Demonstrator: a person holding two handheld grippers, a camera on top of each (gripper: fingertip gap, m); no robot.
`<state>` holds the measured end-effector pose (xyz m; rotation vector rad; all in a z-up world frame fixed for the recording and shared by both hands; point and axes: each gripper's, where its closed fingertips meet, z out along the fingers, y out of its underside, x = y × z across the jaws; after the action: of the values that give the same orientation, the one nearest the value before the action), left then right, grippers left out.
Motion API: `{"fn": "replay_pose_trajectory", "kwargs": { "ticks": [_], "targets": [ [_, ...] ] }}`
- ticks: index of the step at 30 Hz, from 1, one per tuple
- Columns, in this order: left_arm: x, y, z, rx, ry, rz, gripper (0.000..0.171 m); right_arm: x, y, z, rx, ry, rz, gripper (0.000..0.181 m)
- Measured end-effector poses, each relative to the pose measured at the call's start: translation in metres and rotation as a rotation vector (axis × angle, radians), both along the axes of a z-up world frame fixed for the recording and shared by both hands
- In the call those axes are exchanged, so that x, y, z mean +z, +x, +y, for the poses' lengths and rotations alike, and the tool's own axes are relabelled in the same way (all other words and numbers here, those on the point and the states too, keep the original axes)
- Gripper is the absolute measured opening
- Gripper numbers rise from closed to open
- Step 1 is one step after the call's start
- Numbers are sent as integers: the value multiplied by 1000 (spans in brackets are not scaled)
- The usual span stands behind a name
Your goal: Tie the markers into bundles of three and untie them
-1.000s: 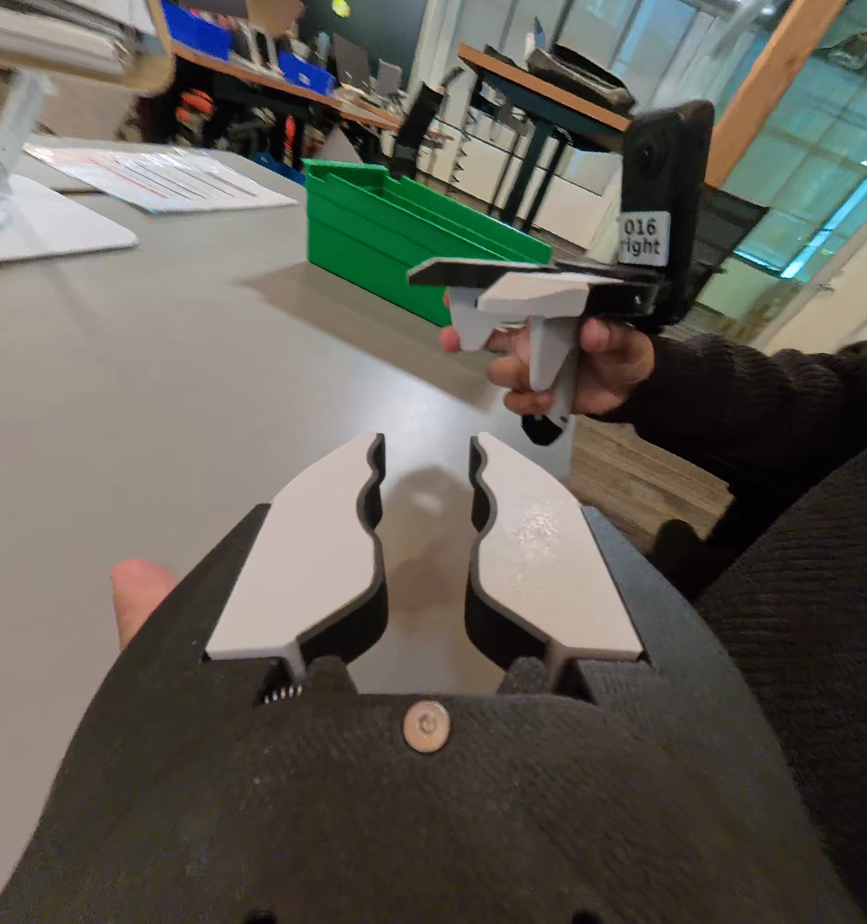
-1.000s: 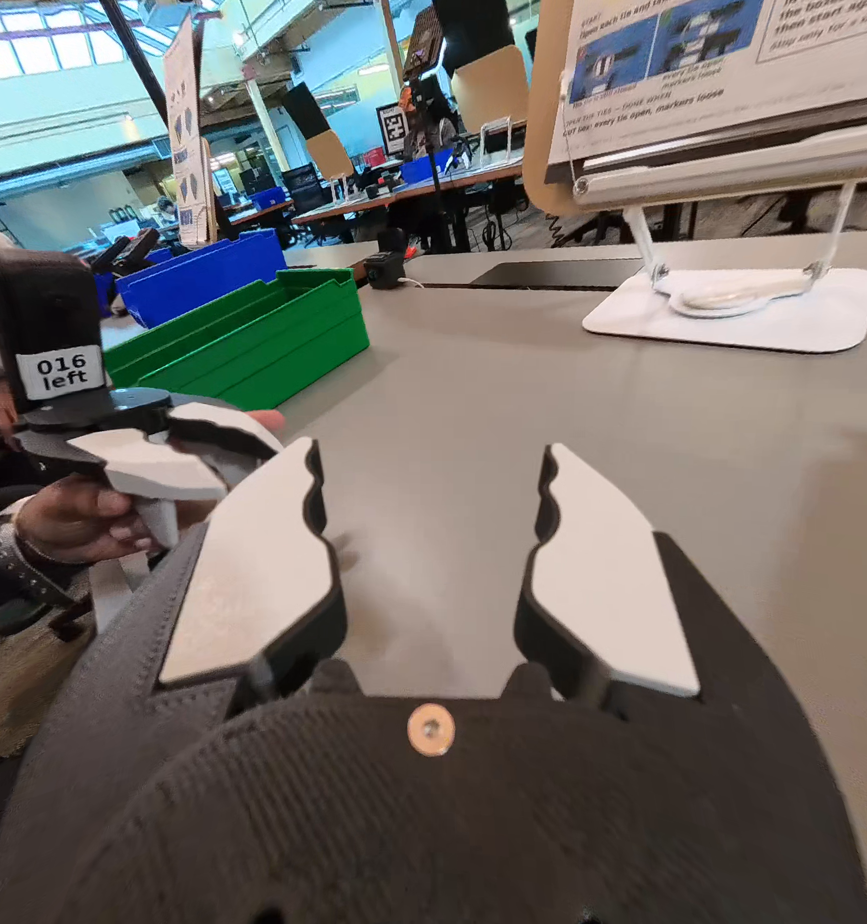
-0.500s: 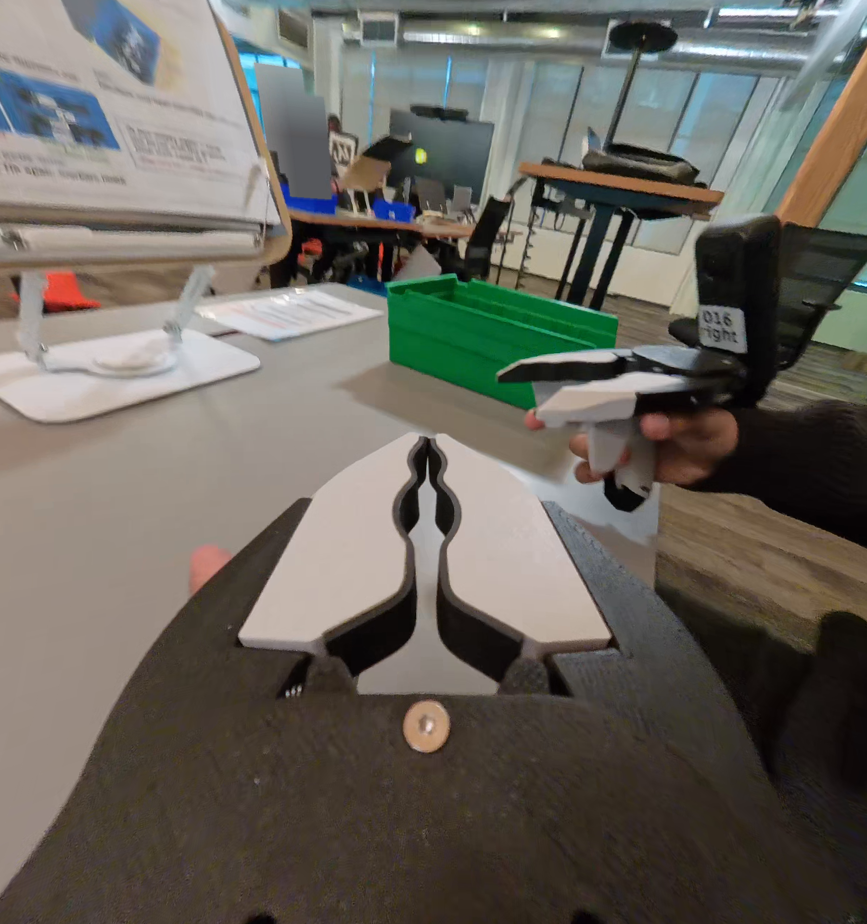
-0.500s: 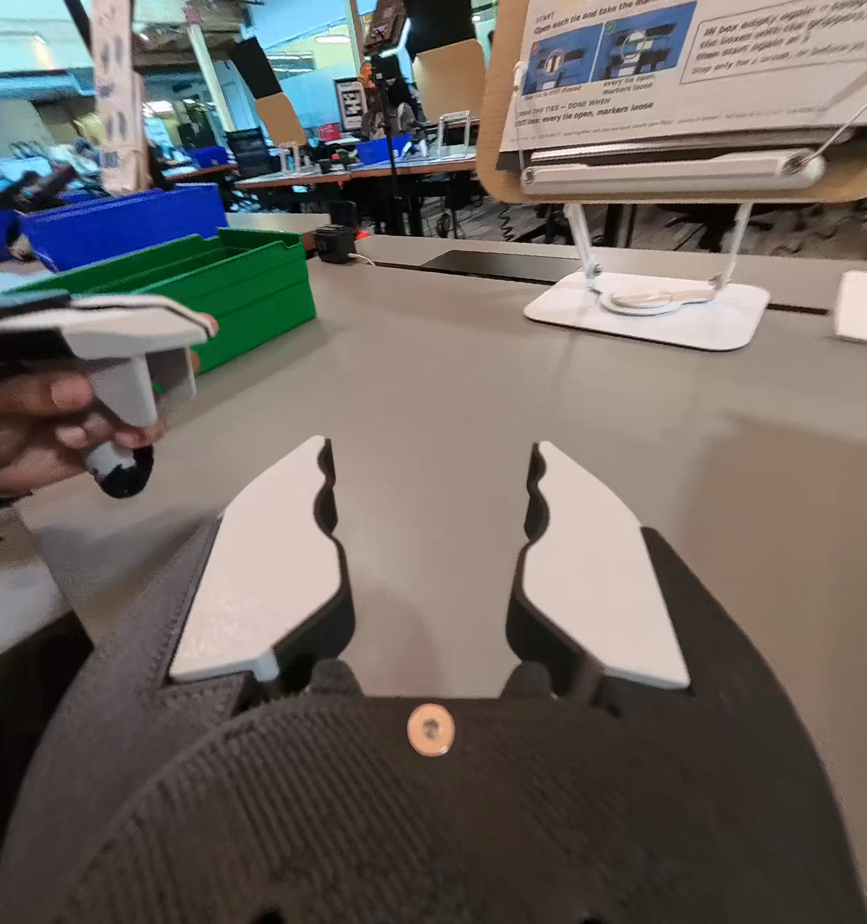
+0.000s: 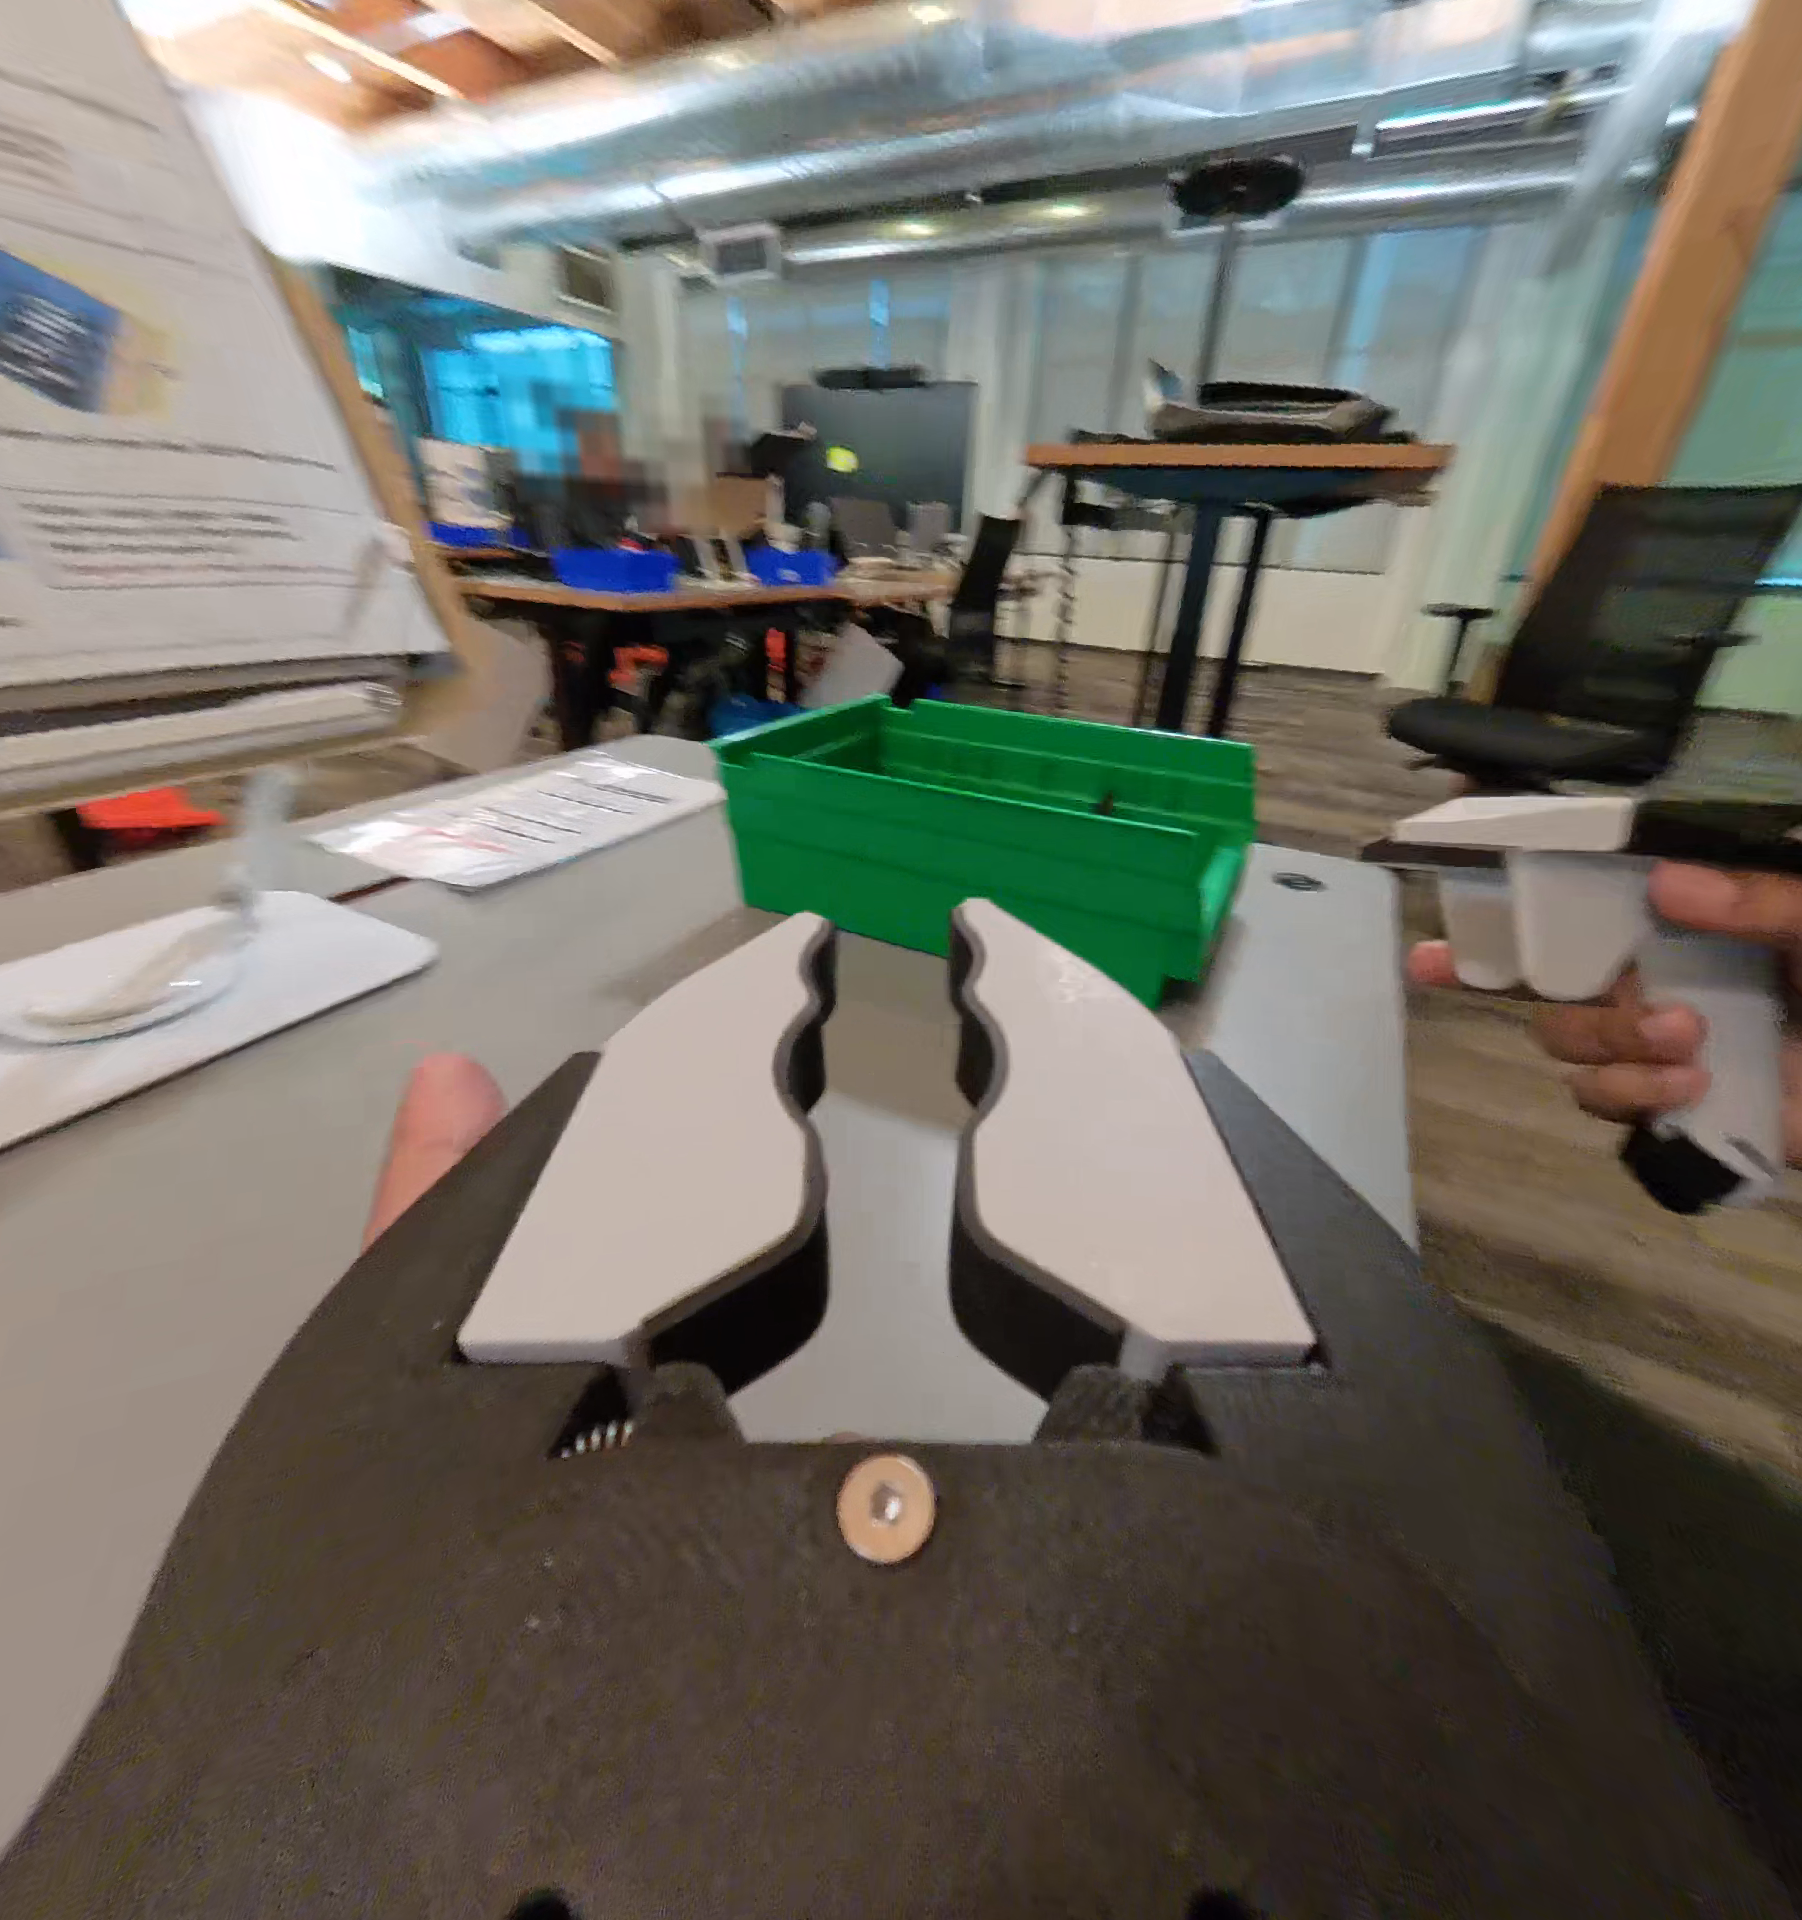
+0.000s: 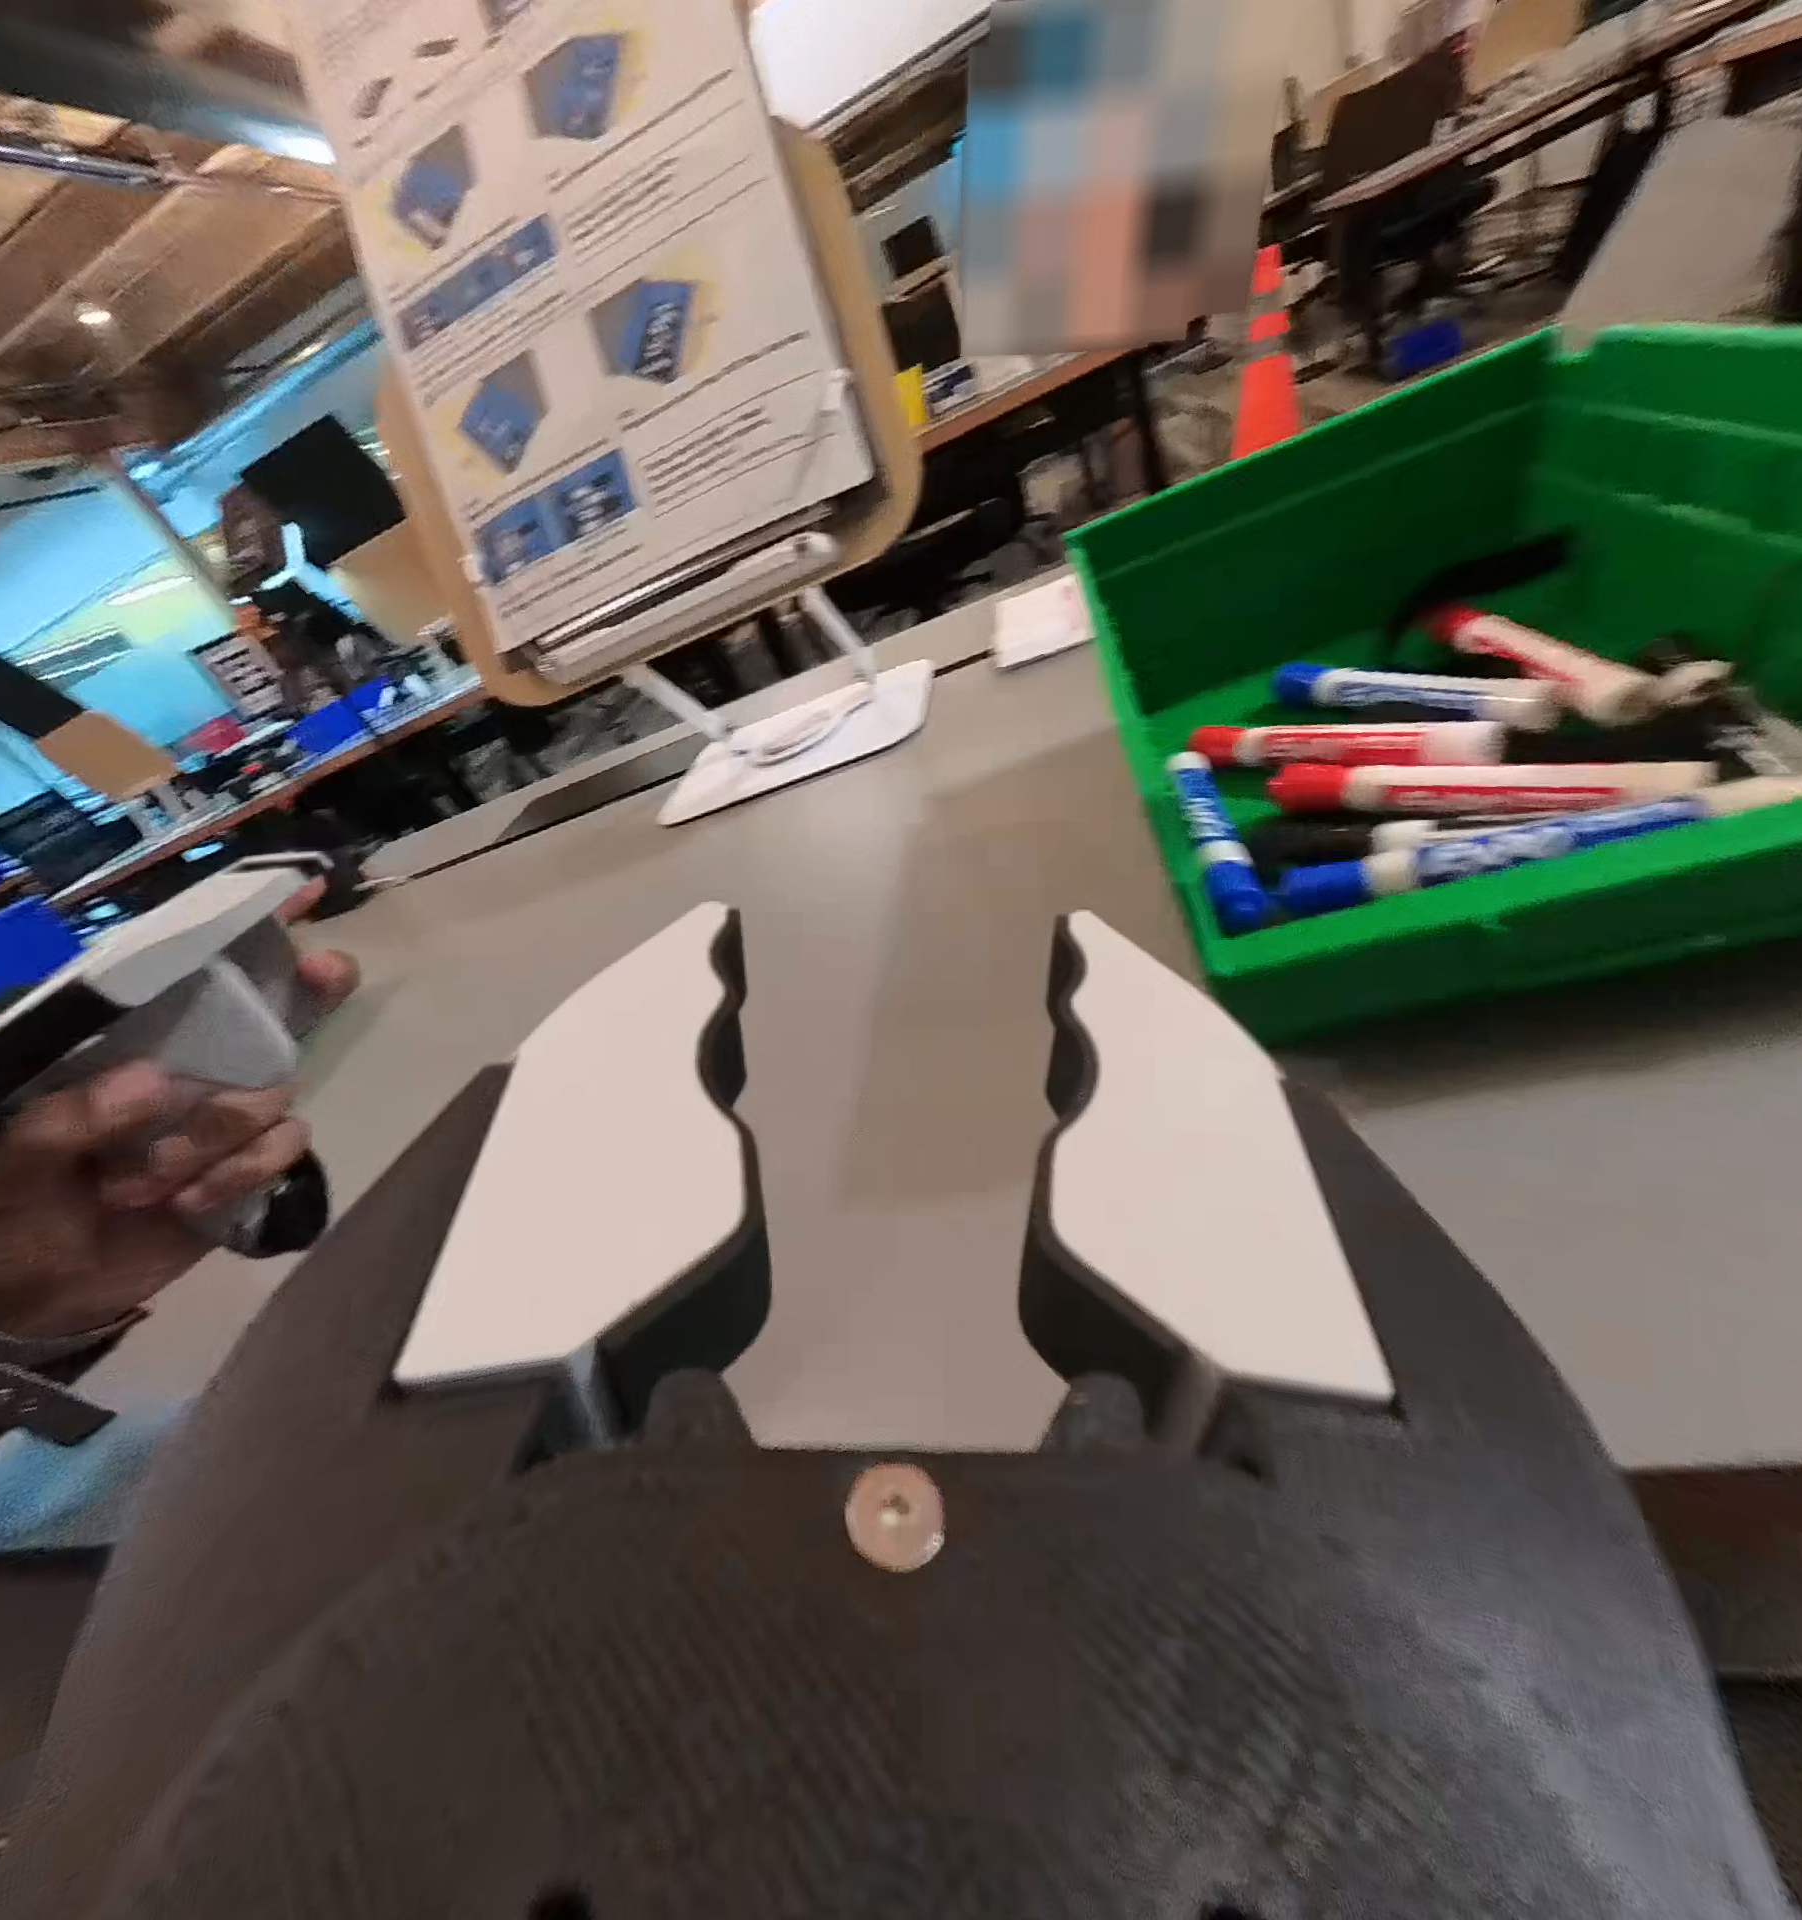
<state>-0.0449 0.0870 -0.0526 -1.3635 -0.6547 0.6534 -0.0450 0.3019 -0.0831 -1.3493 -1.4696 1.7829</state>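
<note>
My left gripper (image 5: 892, 930) is open with a narrow gap and holds nothing; it hovers over the grey table (image 5: 180, 1278) and points at a green bin (image 5: 928, 862) just beyond its tips. My right gripper (image 6: 897, 925) is open wider and empty, above the table (image 6: 1499, 1174), with the green bin (image 6: 1323, 540) to its front right. Several red, blue and black markers (image 6: 1448, 790) lie in that bin. Each gripper shows in the other's view, hand-held: the right one at the right edge of the left wrist view (image 5: 1499, 831), the left one at the left edge of the right wrist view (image 6: 201, 925).
A white stand holding an instruction sheet (image 6: 606, 312) stands on the table at the back, its base plate (image 5: 201, 987) to the left of my left gripper. A paper sheet (image 5: 533, 821) lies behind it. The table edge and a black office chair (image 5: 1603, 665) are to the right.
My left gripper closed half a second ago and has now opened a little. Both grippers have swung towards the green bin, so the markers inside now show in the right wrist view.
</note>
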Motion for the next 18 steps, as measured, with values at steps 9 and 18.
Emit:
{"fn": "replay_pose_trajectory", "kwargs": {
  "ticks": [9,18],
  "targets": [
    [-39,-18,23,-149,-31,-204,63,-13,-20,96,-261,71,-45,58],
    [-75,-8,-6,-174,-3,-462,72,-21,-69,183,-446,104,-74,65]
  ]
}}
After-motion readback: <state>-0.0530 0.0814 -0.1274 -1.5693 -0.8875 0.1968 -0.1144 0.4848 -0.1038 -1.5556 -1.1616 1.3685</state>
